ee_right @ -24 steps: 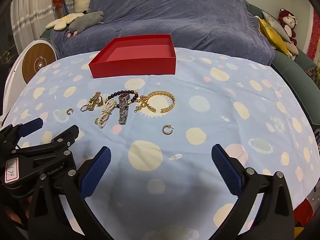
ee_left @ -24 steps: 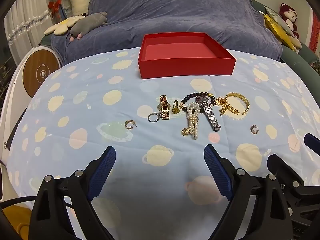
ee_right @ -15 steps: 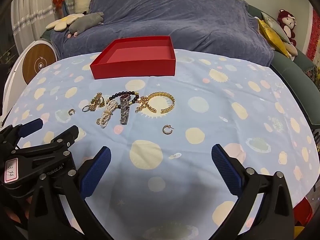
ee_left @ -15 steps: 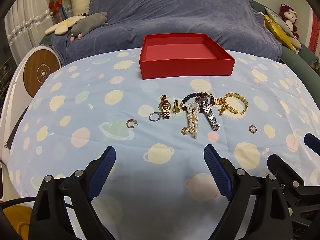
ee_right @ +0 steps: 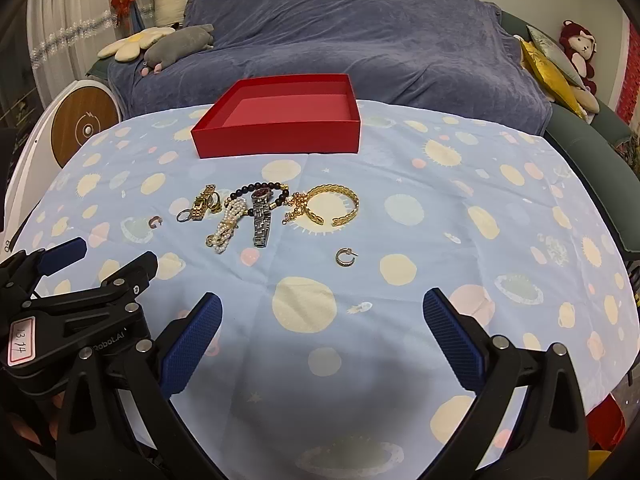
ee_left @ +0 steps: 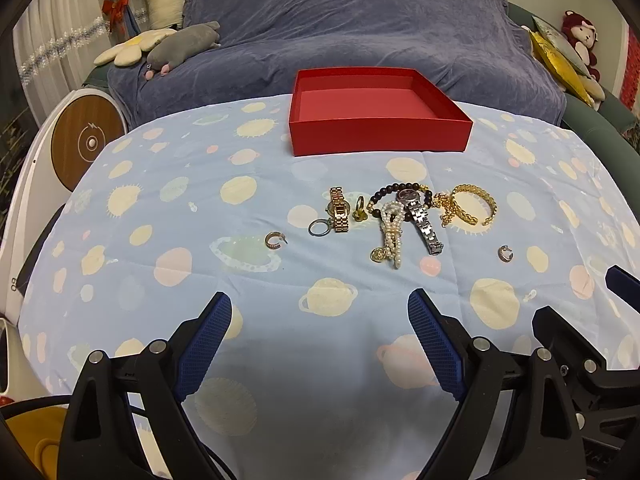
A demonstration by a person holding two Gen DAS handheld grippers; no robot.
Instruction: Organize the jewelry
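Note:
An empty red box [ee_left: 378,110] [ee_right: 280,120] stands at the far side of the table. In front of it lies jewelry: a gold watch [ee_left: 339,209], a silver watch [ee_left: 420,216] [ee_right: 262,216], a pearl strand [ee_left: 391,232] [ee_right: 226,228], a dark bead bracelet [ee_left: 394,190], a gold cuff bracelet [ee_left: 474,208] [ee_right: 334,204], a gold ring [ee_left: 359,210], a silver ring [ee_left: 319,227], and two hoop earrings [ee_left: 275,239] [ee_right: 345,257]. My left gripper [ee_left: 320,344] is open and empty, well short of the jewelry. My right gripper [ee_right: 322,340] is open and empty too.
The table wears a light blue planet-print cloth [ee_left: 180,220]. Behind it is a sofa under a dark blue cover [ee_left: 360,28] with plush toys [ee_left: 180,46]. A round white and wood device [ee_left: 86,142] stands at the left. The left gripper's body [ee_right: 72,300] shows in the right wrist view.
Both grippers have drifted slightly, so the scene shifts a little in each view. The jaws stay open and nothing on the table has moved.

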